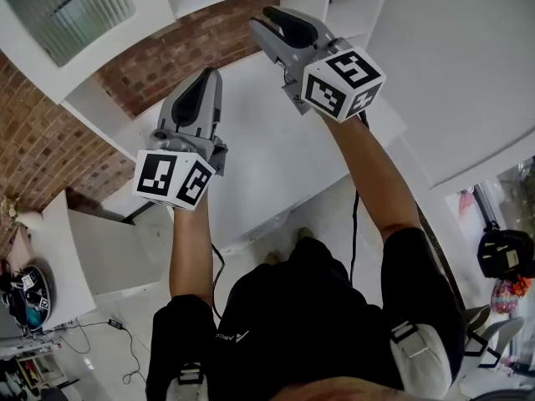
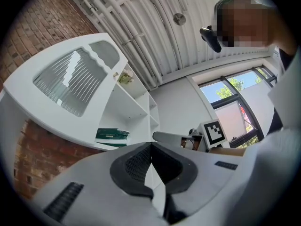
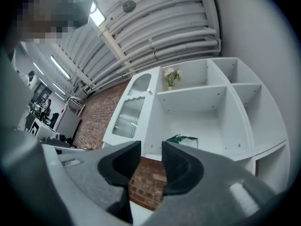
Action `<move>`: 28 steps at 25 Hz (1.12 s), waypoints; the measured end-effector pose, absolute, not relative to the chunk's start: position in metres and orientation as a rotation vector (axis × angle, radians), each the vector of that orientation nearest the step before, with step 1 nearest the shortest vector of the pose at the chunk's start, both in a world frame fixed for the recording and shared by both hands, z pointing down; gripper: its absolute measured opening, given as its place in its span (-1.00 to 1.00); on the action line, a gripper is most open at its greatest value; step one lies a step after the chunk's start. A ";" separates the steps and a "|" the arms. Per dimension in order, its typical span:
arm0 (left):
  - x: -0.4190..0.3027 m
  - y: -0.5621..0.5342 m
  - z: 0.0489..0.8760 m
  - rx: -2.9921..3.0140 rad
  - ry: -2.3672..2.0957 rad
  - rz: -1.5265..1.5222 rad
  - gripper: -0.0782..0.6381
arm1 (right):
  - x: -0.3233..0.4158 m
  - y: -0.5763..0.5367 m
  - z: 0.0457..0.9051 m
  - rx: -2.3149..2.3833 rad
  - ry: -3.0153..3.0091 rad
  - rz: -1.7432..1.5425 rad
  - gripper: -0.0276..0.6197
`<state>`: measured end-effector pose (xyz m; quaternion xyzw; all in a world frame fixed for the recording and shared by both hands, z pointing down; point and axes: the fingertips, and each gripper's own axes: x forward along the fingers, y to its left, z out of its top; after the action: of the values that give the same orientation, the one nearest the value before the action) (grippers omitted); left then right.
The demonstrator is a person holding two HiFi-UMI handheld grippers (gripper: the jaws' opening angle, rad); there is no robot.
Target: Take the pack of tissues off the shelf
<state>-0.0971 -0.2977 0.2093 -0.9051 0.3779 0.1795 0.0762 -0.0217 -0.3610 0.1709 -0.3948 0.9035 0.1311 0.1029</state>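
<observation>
Pack of tissues [image 3: 184,139]: green, lying flat on the floor of the shelf [image 3: 188,117], in the wide lower open-fronted compartment. There is free room above it and to both sides, and nothing touches it. Print on the pack is too small to read.

Left gripper [image 2: 150,146]: fingers pressed together at the tips, nothing between them. It is held up over the white surface [image 1: 251,157], well short of the shelf.

Right gripper [image 3: 151,150]: fingers a little spread and empty, with only the brick wall [image 3: 146,175] showing through the gap. It points at the shelf's lower front edge, with the pack above and right of the gap.

Upper compartment holds a small bunch of flowers [image 3: 171,76]. A ribbed glass door [image 3: 129,114] borders the compartment on the left.

Marker cubes carry black-and-white square patterns, no legible text.
</observation>
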 end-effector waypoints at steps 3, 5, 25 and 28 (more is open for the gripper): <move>-0.088 -0.320 0.209 -2.700 1.154 0.522 -0.79 | -0.011 -0.398 0.167 -1.179 2.666 0.379 -0.39; -0.080 -0.335 0.208 -2.689 1.174 0.514 -0.79 | -0.005 -0.421 0.162 -1.177 2.667 0.364 -0.26; -0.051 -0.417 0.199 -2.531 1.407 0.491 -0.79 | -0.034 -0.562 0.145 -1.159 2.989 0.286 0.55; -0.055 -0.421 0.197 -2.539 1.390 0.497 -0.79 | -0.036 -0.572 0.151 -1.209 3.024 0.240 0.55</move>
<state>-0.0551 -0.4210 0.1973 -0.8600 0.4709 0.1685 0.1019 -0.0357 -0.5716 0.1514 -0.3695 0.9243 0.0735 -0.0621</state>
